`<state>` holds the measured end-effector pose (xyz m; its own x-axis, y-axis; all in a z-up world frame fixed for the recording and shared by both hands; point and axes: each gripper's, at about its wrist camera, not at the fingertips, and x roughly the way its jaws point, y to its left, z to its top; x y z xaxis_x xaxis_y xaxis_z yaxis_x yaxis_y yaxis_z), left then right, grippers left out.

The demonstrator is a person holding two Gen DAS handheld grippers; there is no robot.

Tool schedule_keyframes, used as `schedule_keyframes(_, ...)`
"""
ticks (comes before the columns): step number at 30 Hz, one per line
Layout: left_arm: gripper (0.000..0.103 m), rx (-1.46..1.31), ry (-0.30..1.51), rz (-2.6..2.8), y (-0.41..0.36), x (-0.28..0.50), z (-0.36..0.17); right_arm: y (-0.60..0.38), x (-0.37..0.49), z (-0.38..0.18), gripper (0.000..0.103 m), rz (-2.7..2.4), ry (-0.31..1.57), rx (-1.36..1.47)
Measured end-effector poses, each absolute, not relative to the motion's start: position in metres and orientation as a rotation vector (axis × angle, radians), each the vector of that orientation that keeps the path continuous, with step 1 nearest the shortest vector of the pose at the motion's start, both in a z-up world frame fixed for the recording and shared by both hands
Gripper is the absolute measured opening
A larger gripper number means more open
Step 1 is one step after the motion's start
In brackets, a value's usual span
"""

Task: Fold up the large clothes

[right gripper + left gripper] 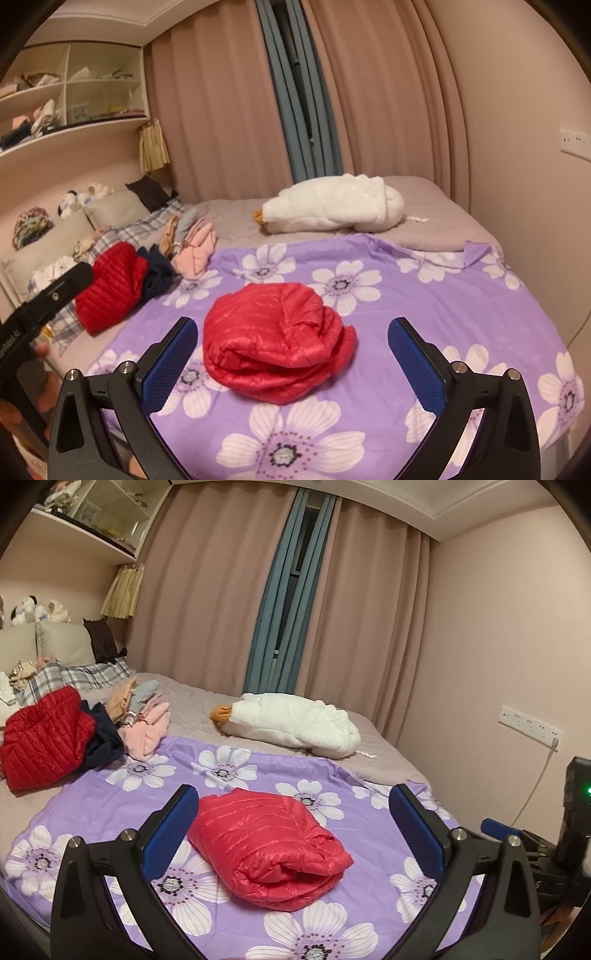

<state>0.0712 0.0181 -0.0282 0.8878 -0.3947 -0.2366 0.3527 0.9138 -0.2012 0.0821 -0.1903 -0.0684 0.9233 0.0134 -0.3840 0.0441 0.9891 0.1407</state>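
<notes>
Item: pink jacket [267, 849], quilted, lying folded into a compact bundle on the floral sheet [110, 805], toward the near edge of the bed [369, 738].

Left tool [293, 825]: fingers standing wide apart, holding nothing, hovering over the near edge with the bundle lying between and just beyond its pads, not touching.

Right tool [291, 354]: fingers likewise spread, gripping nothing, framing the same bundle from the near edge, clear of it.

Step in hand: this fold is looking finished; both tools are standing released.

Next move, as judged: either setting the bundle aside, or going for the next garment. The red jacket [42, 734] is waiting crumpled at the left edge, beside the clothes heap [144, 716]; reaching it is calling for a long move leftward and a grasp at a hem or collar.

Other: white plush [295, 725] resting at the far edge.
</notes>
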Motion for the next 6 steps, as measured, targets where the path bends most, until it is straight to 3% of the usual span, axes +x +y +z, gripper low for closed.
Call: schedule_keyframes(6, 0.103, -0.124, 0.280, -0.384, 0.0153, 0.0720, -0.0320, -0.1856, 0.0843, -0.0708, 0.102, -0.026, 0.411, 0.123)
